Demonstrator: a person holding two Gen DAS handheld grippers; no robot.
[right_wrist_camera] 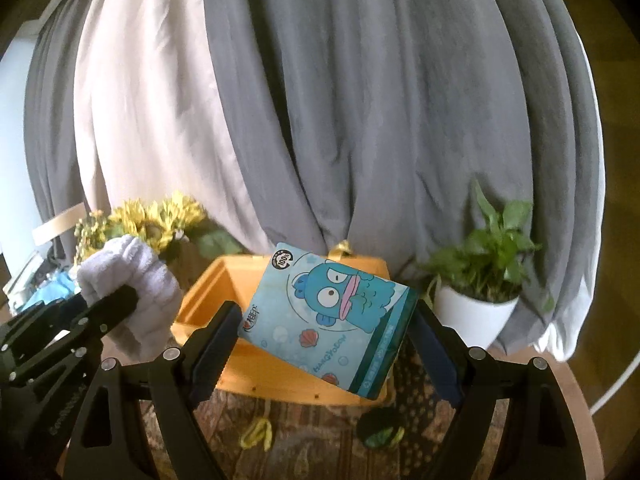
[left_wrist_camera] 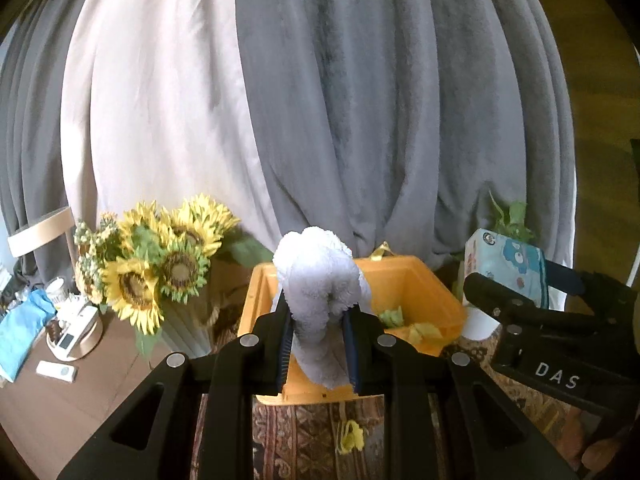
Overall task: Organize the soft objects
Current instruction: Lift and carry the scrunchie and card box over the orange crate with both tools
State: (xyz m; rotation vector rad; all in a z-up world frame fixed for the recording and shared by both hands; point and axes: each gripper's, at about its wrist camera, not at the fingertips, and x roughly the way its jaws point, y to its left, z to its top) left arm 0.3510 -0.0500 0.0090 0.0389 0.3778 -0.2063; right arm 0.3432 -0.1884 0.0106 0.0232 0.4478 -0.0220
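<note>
1. The left gripper (left_wrist_camera: 316, 344) has its jaws clamped narrow on a folded white towel (left_wrist_camera: 318, 280), held above the near rim of the orange box (left_wrist_camera: 420, 276).
2. The right gripper (right_wrist_camera: 324, 348) has its jaws spread wide, gripping a blue cartoon tissue pack (right_wrist_camera: 332, 316) tilted in front of the box.
3. Sunflowers (left_wrist_camera: 160, 264) stand left; a potted plant (right_wrist_camera: 480, 280) stands right.

Left wrist view: looks forward along the left gripper (left_wrist_camera: 318, 344), tilted slightly down, close over the yellow box (left_wrist_camera: 432, 280).
Right wrist view: looks forward along the right gripper (right_wrist_camera: 320, 344), same tilt, close to the box (right_wrist_camera: 208, 304) from further right.
Shared: box, grey curtain (left_wrist_camera: 400, 120) (right_wrist_camera: 360, 120), sunflowers (left_wrist_camera: 160, 256) (right_wrist_camera: 152, 220), patterned cloth (left_wrist_camera: 312, 440) (right_wrist_camera: 312, 428); each view shows the other gripper.
</note>
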